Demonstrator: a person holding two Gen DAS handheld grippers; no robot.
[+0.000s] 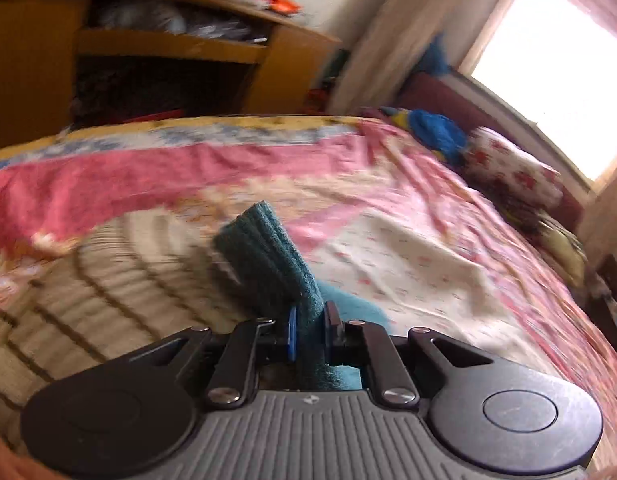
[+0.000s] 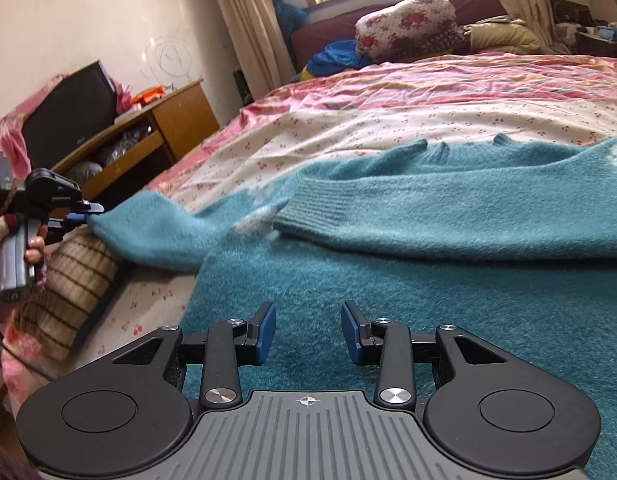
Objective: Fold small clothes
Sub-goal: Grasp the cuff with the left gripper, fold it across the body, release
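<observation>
Between the pads, left wrist view: left hand-held gripper pinches the teal sweater's cuff, sticking up ahead. Right wrist view: right hand-held gripper spread, empty, over the sweater flat on the bed.

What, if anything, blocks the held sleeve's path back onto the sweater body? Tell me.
Nothing visible does. The left gripper is shut on the sleeve end, off the sweater's left edge above a striped cushion. The other sleeve already lies folded across the body; the right gripper hovers open nearer the camera.
</observation>
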